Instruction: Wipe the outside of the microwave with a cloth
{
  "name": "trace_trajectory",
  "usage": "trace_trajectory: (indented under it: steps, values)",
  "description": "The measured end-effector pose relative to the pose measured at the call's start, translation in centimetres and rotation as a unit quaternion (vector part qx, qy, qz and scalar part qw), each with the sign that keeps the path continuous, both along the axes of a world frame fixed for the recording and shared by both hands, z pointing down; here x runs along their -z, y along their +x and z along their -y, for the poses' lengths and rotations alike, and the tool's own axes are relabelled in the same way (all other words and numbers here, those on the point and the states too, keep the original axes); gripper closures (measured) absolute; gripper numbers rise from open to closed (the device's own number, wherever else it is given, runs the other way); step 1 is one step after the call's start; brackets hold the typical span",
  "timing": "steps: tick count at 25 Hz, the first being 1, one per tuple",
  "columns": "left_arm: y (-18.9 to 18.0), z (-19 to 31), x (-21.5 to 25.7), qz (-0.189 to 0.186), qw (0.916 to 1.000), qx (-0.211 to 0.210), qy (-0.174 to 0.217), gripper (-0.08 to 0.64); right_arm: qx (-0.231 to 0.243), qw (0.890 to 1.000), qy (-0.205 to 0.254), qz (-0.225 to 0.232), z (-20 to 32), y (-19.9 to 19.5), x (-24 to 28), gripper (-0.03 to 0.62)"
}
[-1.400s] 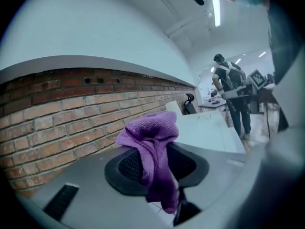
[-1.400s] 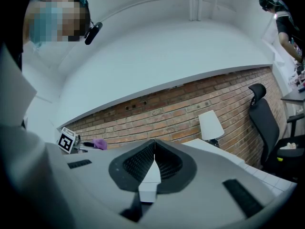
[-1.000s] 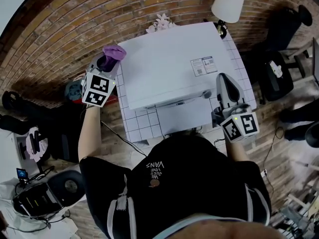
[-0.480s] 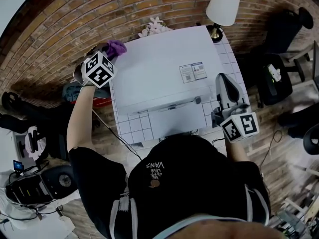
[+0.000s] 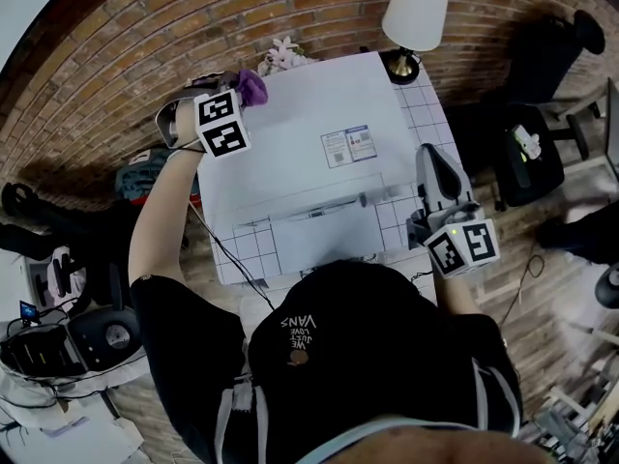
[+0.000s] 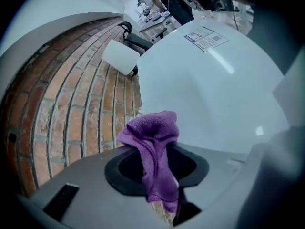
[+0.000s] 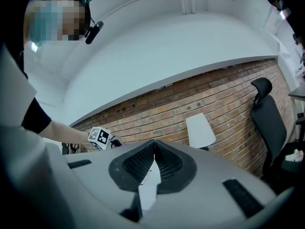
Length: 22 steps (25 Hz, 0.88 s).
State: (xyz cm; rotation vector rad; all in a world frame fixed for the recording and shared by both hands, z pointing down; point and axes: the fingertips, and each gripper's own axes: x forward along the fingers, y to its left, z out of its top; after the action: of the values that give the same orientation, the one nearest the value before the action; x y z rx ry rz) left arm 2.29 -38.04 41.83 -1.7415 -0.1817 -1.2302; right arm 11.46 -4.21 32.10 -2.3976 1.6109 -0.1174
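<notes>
The white microwave [image 5: 300,143] stands on a tiled table [image 5: 242,249], with a label on its top. My left gripper [image 5: 244,91] is at the microwave's back left corner, shut on a purple cloth [image 5: 254,86]. In the left gripper view the cloth [image 6: 153,135] bunches out of the jaws, close to the white top [image 6: 214,85]; I cannot tell whether it touches. My right gripper [image 5: 427,158] hangs beside the microwave's right side, apart from it. In the right gripper view its jaws [image 7: 154,152] are shut with nothing between them.
A white-shaded lamp [image 5: 414,13] stands at the table's back right corner, and pale flowers [image 5: 282,54] sit behind the microwave. A brick wall [image 5: 145,27] runs close behind. An office chair [image 5: 556,51] stands on the right, with bags and gear on the floor at left.
My left gripper has carried the purple cloth farther back along the microwave's left edge to its rear corner. The right gripper has stayed by the right side.
</notes>
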Motion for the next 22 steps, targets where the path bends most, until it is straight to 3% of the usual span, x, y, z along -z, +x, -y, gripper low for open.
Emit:
trace_trajectory:
  steps: [14, 22]
  values:
    - [14.2, -11.1, 0.1, 0.01, 0.9965, -0.083, 0.0, 0.43, -0.002, 1.0, 0.009, 0.009, -4.7, 5.5, -0.5, 0.592]
    - [20.3, -15.5, 0.1, 0.016, 0.9925, -0.121, 0.009, 0.43, -0.018, 1.0, 0.01, 0.012, -6.7, 7.3, -0.8, 0.592]
